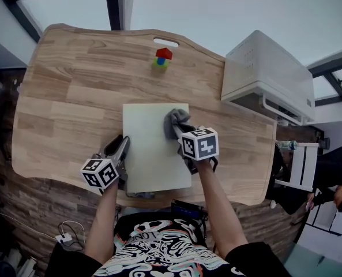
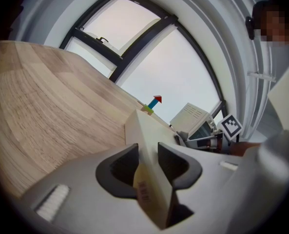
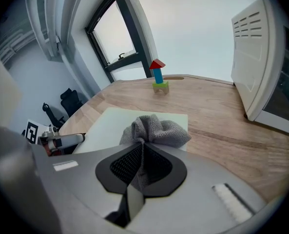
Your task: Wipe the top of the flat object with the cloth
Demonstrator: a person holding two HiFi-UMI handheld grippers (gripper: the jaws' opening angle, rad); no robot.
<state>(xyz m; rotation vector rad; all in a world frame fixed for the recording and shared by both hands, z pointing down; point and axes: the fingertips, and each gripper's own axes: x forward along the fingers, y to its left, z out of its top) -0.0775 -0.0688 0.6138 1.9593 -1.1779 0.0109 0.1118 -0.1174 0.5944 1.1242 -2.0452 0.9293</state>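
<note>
- Nearest the person, the left gripper [image 1: 121, 149] is clamped on the near left edge of the flat cream board [image 1: 153, 160]. Its own view shows the edge pinched between both jaws, so it seems to be steadying the board on the wooden table [image 1: 67, 103].
- Just right of that, the right gripper [image 1: 179, 133] comes in over the board's right edge. Its jaws are squeezed tight on a bunched grey knitted cloth [image 1: 176, 119].
- The free part of the cloth bulges past the jaw tips and rests on the board's top, toward its far right corner.
- My reading is that the wiping is under way. The cloth is gripped and down on the surface, and the board is held.
- How much has been covered I cannot tell, since the top looks evenly pale, with no dirt or wipe marks showing.
- Judged by where the cloth lies, the middle, the left strip and the near end would all need passes.
- Beyond the board's far edge, well apart from it, stands a small stack of toy blocks [image 1: 162, 57] with a red roof piece on top.
- Far right of the board sits a white vented box [image 1: 269, 74], clear of the work.
</note>
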